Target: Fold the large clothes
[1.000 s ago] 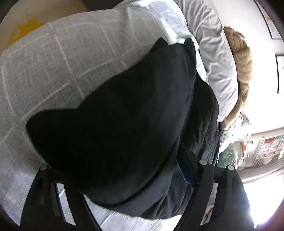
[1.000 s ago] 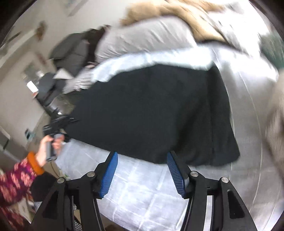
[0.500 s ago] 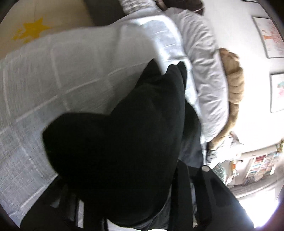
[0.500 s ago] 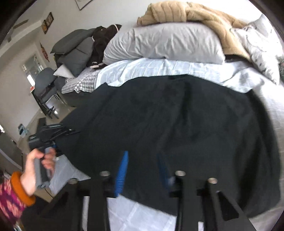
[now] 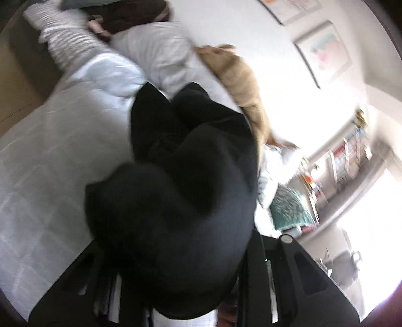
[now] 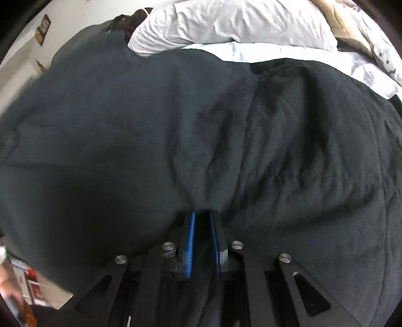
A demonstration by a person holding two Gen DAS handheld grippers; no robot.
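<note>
A large black garment (image 6: 201,125) lies across a bed with a white checked sheet (image 5: 55,156). My right gripper (image 6: 201,218) is shut on the garment's near edge, its blue pads (image 6: 191,241) pinching a fold of cloth that stretches away from them. In the left wrist view the black garment (image 5: 181,213) hangs bunched over my left gripper (image 5: 176,289) and hides its fingertips; the cloth is lifted above the sheet and drapes down from the gripper.
A grey-white pillow (image 6: 238,22) and a tan knitted blanket (image 5: 241,75) lie at the head of the bed. A teal cushion (image 5: 291,211) and bookshelves (image 5: 346,161) are beyond the bed's far side. Framed pictures (image 5: 324,52) hang on the wall.
My right gripper moved in from open above the sheet and closed on the garment's edge. My left gripper lifted its bunched part of the garment higher and swung toward the pillows.
</note>
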